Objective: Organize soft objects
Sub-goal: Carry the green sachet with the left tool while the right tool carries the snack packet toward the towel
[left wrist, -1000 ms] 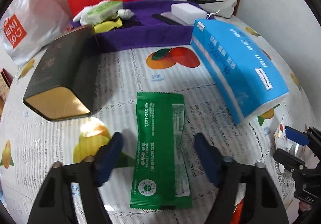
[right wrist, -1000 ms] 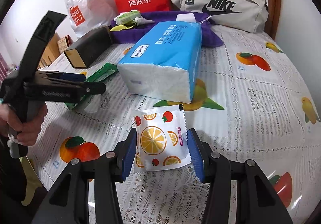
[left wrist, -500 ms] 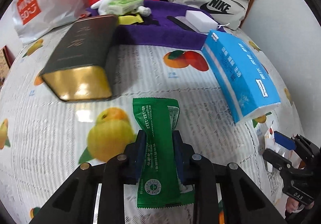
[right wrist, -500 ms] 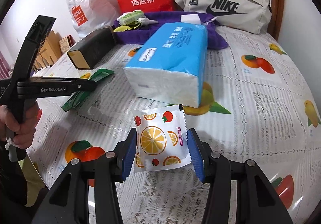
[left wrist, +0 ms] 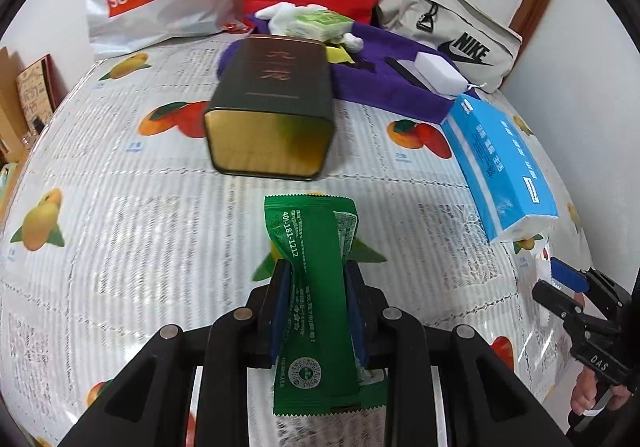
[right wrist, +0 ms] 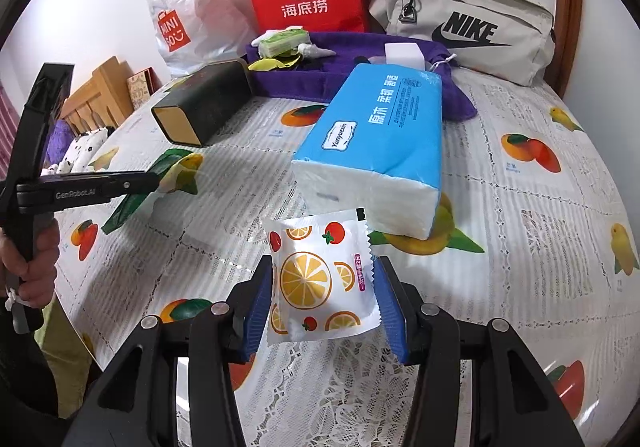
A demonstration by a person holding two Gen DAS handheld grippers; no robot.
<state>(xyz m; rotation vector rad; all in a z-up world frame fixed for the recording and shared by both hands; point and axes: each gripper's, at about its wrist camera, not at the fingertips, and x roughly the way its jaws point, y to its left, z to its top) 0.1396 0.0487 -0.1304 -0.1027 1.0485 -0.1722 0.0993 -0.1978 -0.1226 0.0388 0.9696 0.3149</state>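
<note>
With the left gripper (left wrist: 318,307) clamped on one green sachet (left wrist: 316,295) above the tablecloth (left wrist: 120,227) and the right gripper (right wrist: 324,295) pinching one fruit-print sachet (right wrist: 320,275), both seemingly lifted, carry each level toward the purple tray (right wrist: 320,87), steering around one dark tin (left wrist: 272,115) and one blue tissue pack (right wrist: 380,139).
</note>
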